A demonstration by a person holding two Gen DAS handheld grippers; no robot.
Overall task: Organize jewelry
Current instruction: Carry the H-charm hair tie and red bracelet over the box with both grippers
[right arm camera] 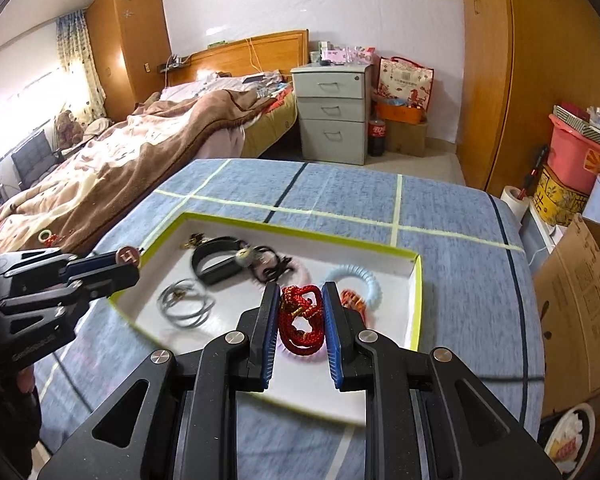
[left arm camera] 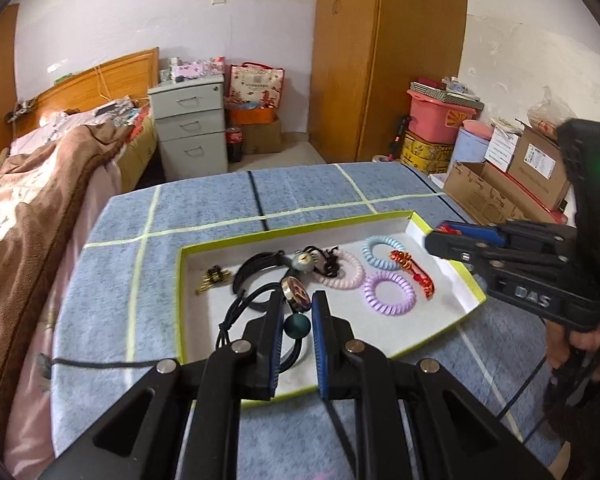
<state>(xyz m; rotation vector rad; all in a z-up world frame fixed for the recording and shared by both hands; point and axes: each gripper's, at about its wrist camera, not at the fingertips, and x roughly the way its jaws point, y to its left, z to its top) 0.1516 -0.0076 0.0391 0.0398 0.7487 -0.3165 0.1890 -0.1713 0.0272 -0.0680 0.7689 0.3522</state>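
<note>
A shallow white tray point(left arm camera: 440, 322) with a yellow-green rim is lying on a blue checked cloth point(left arm camera: 204, 216), with a bed point(right arm camera: 140, 148) and a grey drawer unit point(right arm camera: 332, 112) behind it. The left gripper point(left arm camera: 296, 316) is hanging over the tray's near edge, its jaws clenched on a black cord necklace point(left arm camera: 240, 308) whose round metal pendant point(left arm camera: 296, 290) and dark green bead point(left arm camera: 297, 325) are sitting between the blue pads; the cord is trailing down into the tray. The right gripper point(right arm camera: 300, 312) is grasping a red braided cord point(right arm camera: 300, 320) between its pads, above the tray's near right part. Inside the tray are lying a pink coil band point(left arm camera: 342, 270), a pale blue coil band point(left arm camera: 382, 252), a purple coil band point(left arm camera: 388, 294), a red and gold knot charm point(left arm camera: 414, 274), a black strap point(left arm camera: 260, 266) and a small gold piece point(left arm camera: 212, 278). A person's hand point(left arm camera: 580, 344) is holding the right gripper's handle at the right edge of the left view.
</note>
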